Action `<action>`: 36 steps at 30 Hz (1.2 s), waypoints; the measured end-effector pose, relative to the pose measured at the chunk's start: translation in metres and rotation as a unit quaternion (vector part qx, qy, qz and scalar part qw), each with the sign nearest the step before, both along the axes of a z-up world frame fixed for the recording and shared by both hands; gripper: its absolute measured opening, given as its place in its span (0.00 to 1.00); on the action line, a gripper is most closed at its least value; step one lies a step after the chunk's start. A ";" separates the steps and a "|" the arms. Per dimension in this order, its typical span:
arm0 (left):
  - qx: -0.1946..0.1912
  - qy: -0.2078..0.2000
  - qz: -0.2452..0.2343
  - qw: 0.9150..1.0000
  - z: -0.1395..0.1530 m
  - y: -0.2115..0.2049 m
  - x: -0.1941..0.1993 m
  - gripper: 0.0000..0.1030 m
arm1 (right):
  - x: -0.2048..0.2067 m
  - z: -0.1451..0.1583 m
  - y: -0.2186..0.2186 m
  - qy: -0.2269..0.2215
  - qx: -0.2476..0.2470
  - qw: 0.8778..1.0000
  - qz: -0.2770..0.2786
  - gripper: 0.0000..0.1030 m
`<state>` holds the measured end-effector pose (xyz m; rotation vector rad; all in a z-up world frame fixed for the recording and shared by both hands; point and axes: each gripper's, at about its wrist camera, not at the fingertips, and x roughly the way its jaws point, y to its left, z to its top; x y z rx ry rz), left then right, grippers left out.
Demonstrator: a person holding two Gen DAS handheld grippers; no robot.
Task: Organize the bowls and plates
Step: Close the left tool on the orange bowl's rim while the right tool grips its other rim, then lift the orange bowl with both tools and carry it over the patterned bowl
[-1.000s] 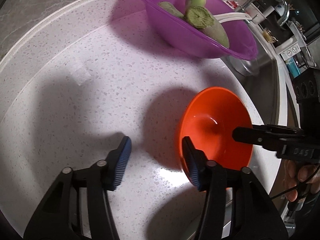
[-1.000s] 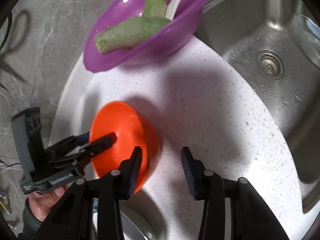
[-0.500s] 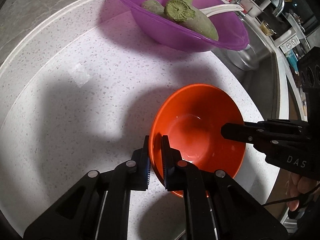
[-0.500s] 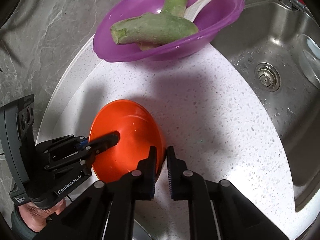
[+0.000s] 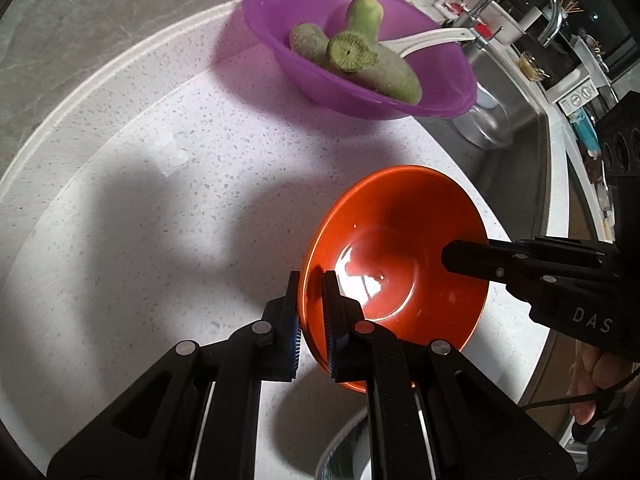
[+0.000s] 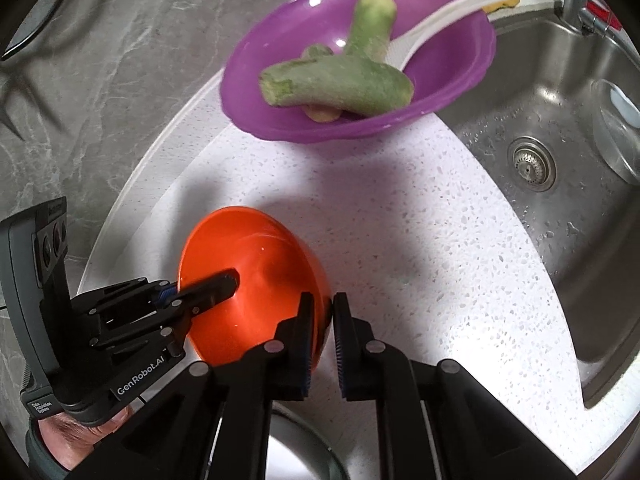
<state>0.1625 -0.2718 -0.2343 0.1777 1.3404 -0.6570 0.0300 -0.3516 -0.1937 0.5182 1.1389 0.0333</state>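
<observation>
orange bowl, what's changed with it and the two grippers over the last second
Both grippers closed on the orange bowl: the left gripper went from open jaws to clamping the near rim, and the right gripper clamped the opposite rim. The bowl now looks tilted and slightly lifted off the counter. The purple bowl of vegetables stayed put.

Orange bowl (image 5: pixel 404 256): glossy, smooth, with bright highlights inside; purple bowl (image 6: pixel 360 64): smooth translucent plastic holding matt, rough-skinned green vegetables (image 6: pixel 340 80) and a smooth white plastic spoon (image 6: pixel 440 20). Countertop (image 5: pixel 180 200): white speckled stone-like surface, faintly polished; sink (image 6: pixel 560 140): brushed stainless metal, wet; gripper fingers (image 5: pixel 332 320): matt black plastic with ribbed blue pads.
</observation>
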 end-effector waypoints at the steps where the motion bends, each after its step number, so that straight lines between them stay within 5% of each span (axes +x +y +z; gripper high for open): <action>1: -0.001 -0.002 0.001 1.000 0.003 0.001 -0.002 0.08 | -0.002 0.002 0.001 -0.002 -0.001 1.000 0.001 0.11; 25: -0.011 -0.027 -0.009 1.000 0.068 0.030 -0.079 0.08 | -0.065 0.041 0.029 -0.037 -0.018 0.999 0.015 0.11; 36: -0.010 0.026 -0.024 0.999 0.056 0.053 -0.106 0.08 | -0.091 0.028 0.042 -0.003 0.002 0.999 0.035 0.12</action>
